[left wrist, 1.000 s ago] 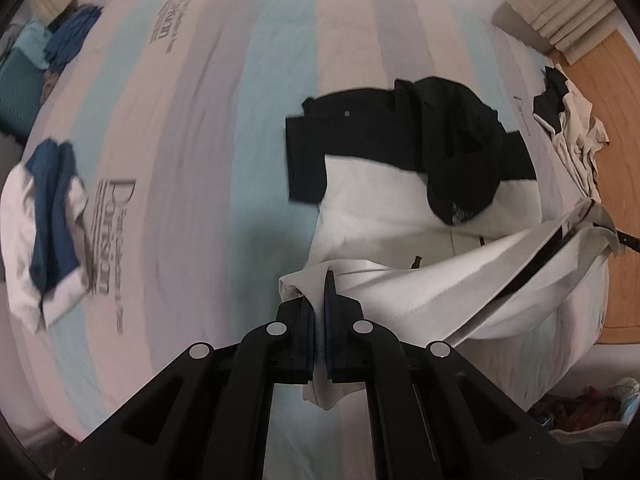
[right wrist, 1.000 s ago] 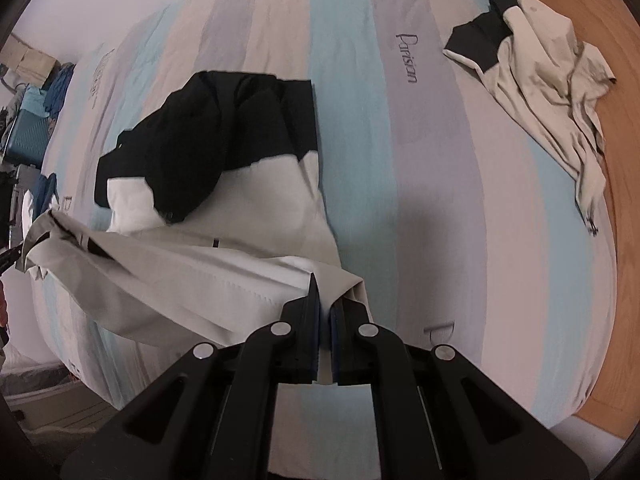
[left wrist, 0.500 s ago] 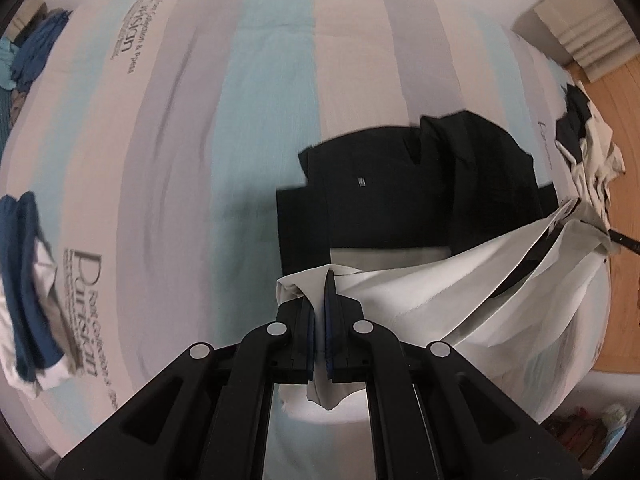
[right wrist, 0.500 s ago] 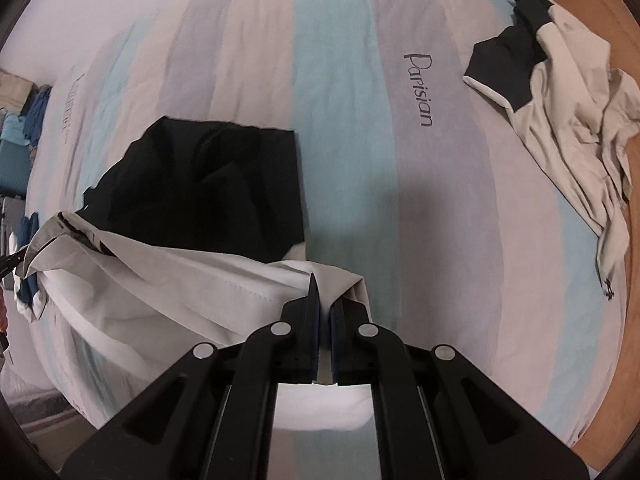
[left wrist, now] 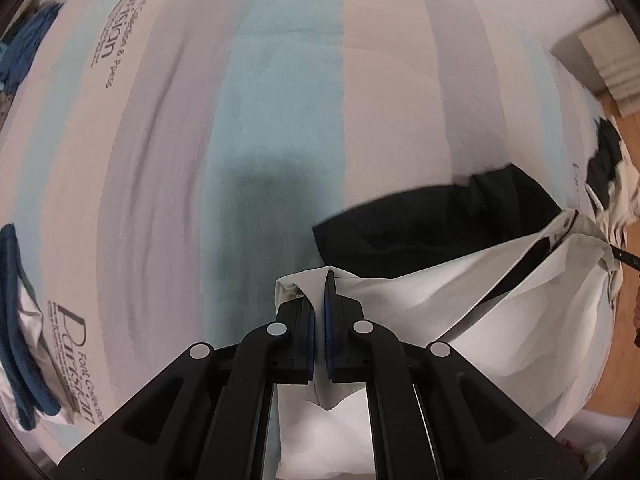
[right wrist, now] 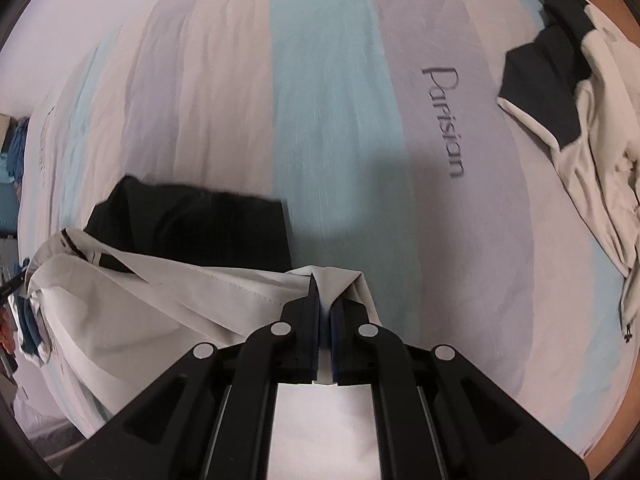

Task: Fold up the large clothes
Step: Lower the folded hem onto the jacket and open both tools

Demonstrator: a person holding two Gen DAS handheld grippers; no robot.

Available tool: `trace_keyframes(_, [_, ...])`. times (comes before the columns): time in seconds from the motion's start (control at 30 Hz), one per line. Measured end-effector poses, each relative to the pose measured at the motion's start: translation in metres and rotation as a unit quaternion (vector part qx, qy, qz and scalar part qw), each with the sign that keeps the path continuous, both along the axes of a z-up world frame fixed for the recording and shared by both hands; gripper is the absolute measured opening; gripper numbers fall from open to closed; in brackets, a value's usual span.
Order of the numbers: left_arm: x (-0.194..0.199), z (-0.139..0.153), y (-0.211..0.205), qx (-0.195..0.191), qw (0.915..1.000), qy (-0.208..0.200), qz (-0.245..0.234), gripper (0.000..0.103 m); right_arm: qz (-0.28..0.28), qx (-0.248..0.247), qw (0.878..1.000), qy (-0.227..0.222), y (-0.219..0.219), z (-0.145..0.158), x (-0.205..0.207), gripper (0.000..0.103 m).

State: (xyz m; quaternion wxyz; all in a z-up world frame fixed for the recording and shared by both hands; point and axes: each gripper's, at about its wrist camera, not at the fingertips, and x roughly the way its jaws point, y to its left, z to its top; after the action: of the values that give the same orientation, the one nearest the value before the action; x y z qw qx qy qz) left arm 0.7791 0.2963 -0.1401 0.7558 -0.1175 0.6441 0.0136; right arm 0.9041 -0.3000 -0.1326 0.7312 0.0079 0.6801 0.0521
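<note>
White-and-black garment [left wrist: 460,312] stretched between left gripper [left wrist: 319,300] and right gripper [right wrist: 325,300], each clamped on a white corner.

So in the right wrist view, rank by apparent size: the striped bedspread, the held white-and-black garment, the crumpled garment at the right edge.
1. striped bedspread, largest by far.
2. held white-and-black garment.
3. crumpled garment.
The last two are unsure: the held one is nearer the camera.

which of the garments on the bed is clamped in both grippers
The cream-and-black garment, its cream edge pinched by the left gripper and right gripper. The crumpled cream-and-black one and the blue-and-white one lie untouched.
</note>
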Motion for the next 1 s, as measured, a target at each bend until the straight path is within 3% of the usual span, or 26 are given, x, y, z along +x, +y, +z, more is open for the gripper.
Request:
trace_keyframes(0.4, [0.042, -0.049, 0.005, 0.03, 0.9993, 0.002, 0.023, 0.003, -0.003, -0.029, 1.0, -0.002, 0.02, -0.049, 0.047, 0.003])
trace_keyframes(0.73, [0.056, -0.088, 0.0, 0.039, 0.998, -0.003, 0.051, 0.004, -0.019, -0.053, 0.998, 0.009, 0.03, -0.095, 0.05, 0.003])
trace_keyframes(1.0, [0.059, -0.105, -0.016, 0.089, 0.9954, -0.019, 0.028, 0.004, -0.022, -0.076, 0.997, 0.007, 0.043, -0.112, 0.046, 0.003])
